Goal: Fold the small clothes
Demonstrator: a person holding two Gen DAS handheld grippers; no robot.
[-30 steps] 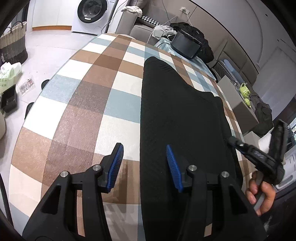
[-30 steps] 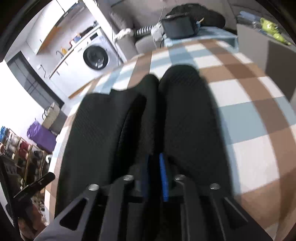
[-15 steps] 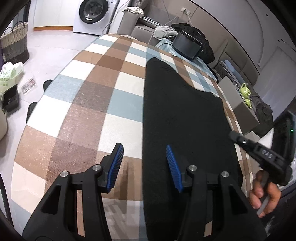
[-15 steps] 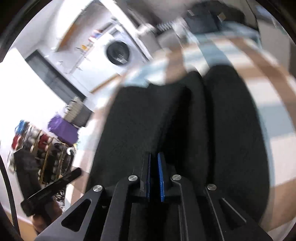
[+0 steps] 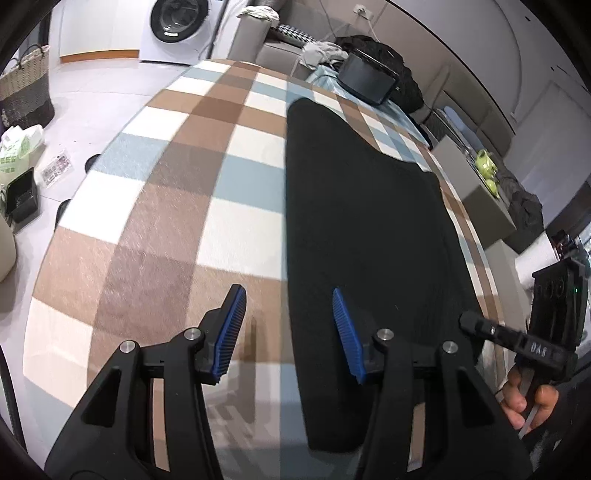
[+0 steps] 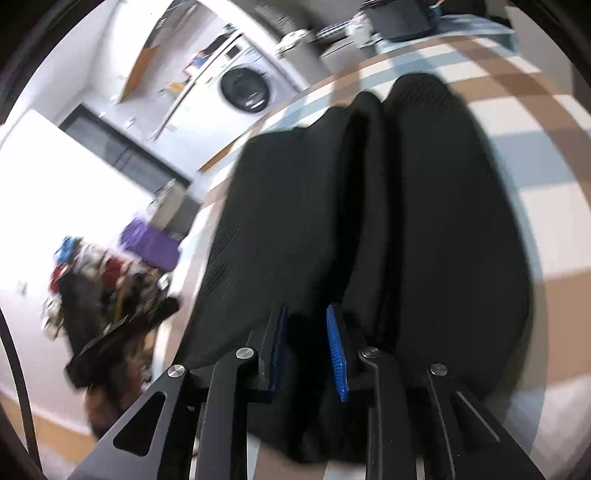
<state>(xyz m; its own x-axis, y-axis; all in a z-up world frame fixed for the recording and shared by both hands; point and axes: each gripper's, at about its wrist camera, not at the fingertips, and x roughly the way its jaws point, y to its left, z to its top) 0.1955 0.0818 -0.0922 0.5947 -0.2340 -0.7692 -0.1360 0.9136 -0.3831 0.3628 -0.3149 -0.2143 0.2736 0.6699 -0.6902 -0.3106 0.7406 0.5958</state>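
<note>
A black knit garment (image 5: 365,221) lies flat and lengthwise on the checked tablecloth (image 5: 192,177). My left gripper (image 5: 288,325) is open and empty, hovering over the garment's near left edge. In the right wrist view the garment (image 6: 424,221) shows a long fold ridge down its middle. My right gripper (image 6: 306,347) stands partly open just above the near edge of the cloth, with black fabric between and below its blue pads (image 6: 334,347). It also shows in the left wrist view (image 5: 517,339), at the garment's right edge.
A black bag (image 5: 365,77) and a sofa with clothes stand beyond the table's far end. A washing machine (image 5: 177,26) and a wicker basket (image 5: 26,88) are at the far left. A grey cabinet with green cups (image 5: 484,170) is on the right.
My right gripper was shut on the garment's edge and has now opened; its view swung left. The folded flap now lies flat. My left gripper stayed open and barely moved.
</note>
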